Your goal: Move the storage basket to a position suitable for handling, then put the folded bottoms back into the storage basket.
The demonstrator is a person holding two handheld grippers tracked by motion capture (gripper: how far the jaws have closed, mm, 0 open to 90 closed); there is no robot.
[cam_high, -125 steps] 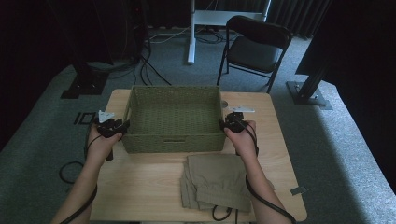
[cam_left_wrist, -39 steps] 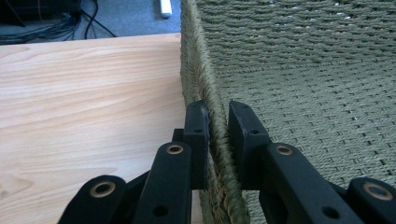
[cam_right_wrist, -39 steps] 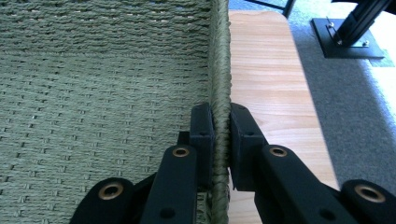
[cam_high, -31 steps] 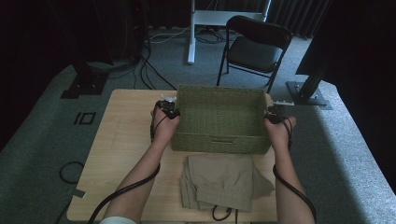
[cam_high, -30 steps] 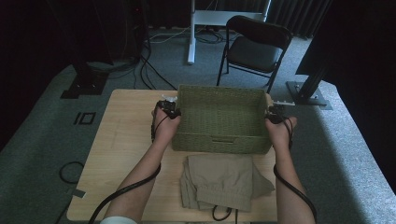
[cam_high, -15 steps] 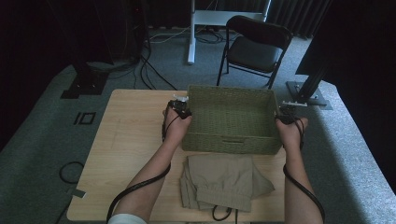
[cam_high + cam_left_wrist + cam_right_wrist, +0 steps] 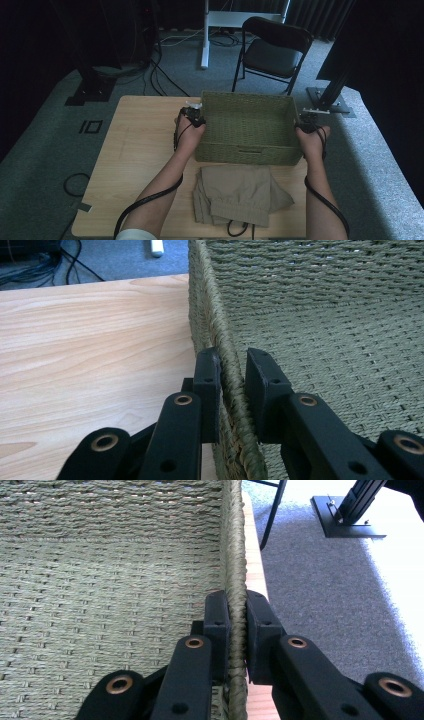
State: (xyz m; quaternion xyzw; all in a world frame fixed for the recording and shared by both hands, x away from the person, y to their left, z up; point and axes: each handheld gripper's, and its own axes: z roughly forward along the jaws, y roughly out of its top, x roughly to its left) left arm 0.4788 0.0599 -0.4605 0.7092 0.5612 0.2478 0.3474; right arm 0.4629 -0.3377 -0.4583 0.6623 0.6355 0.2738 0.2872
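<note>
I have the left hand-held gripper (image 7: pixel 232 385) clamped over the left rim of the woven basket (image 7: pixel 247 125). In the left gripper view one jaw sits on the outside of the wall, over the desk (image 7: pixel 95 340), and the other sits inside the basket; the braided rim runs up between them. The outer jaw presses against the weave, while a thin gap shows between the rim and the inner jaw, so the jaws are nearly closed and the wall is held between them.

The right hand-held gripper (image 7: pixel 237 630) does the same on the opposite wall. In the right gripper view its jaws are drawn in tight on both faces of the rim, one inside the basket, one outside toward the desk edge and the grey carpet (image 7: pixel 325 580) beyond it. Both grippers are grasping the basket, one at each short side.

From the high view, my left hand (image 7: pixel 189 135) and right hand (image 7: pixel 310 142) flank the basket, which sits between the two grippers on the far right part of the desk, its right wall close to the desk's right edge. The basket's interior looks bare from both gripper cameras.

Just nearer to me than the grippers, a folded tan garment (image 7: pixel 240 195) lies on the desk, close to the basket's near wall. Past the basket stands a black folding chair (image 7: pixel 272 50) on the carpet.
</note>
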